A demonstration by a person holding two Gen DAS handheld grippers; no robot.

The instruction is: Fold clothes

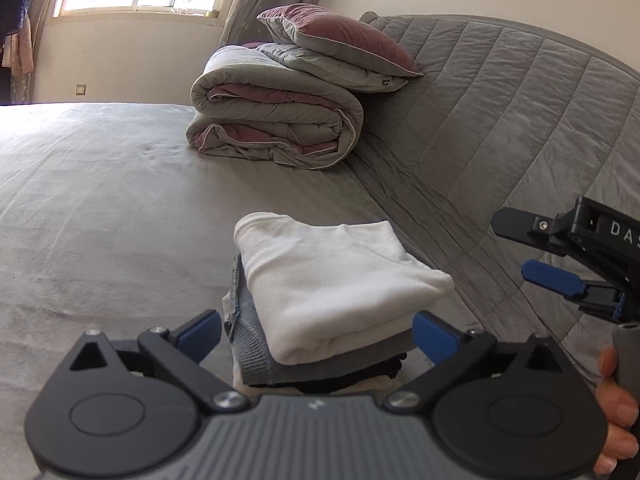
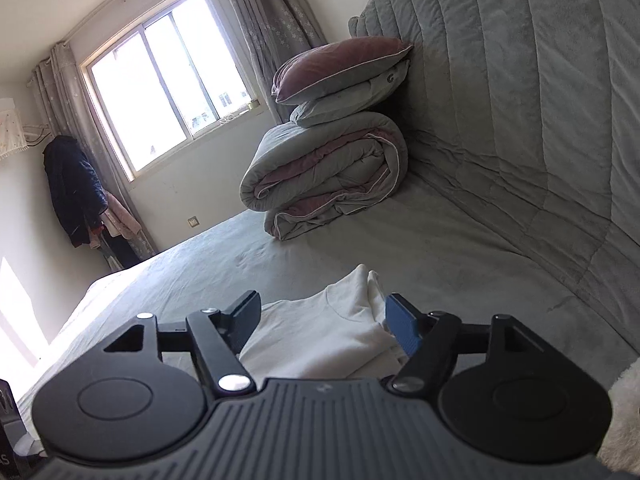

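A stack of folded clothes rests on the grey bed sheet (image 1: 100, 208). A white folded garment (image 1: 336, 280) lies on top, over a grey knitted one (image 1: 256, 344), with a dark piece and a pale piece below. My left gripper (image 1: 316, 332) is open, its blue pads on either side of the stack's near end, holding nothing. My right gripper (image 1: 516, 246) hovers to the right of the stack, open. In the right wrist view the right gripper (image 2: 324, 312) is open above the white garment (image 2: 320, 340), fingers apart from the cloth.
A rolled grey and mauve duvet (image 1: 276, 128) with two pillows (image 1: 340, 40) on top sits at the bed's head end. The quilted grey headboard (image 1: 500, 100) rises along the right. A window (image 2: 168, 76) and a hanging dark jacket (image 2: 72, 188) are beyond the bed. A hand (image 1: 616, 408) grips the right handle.
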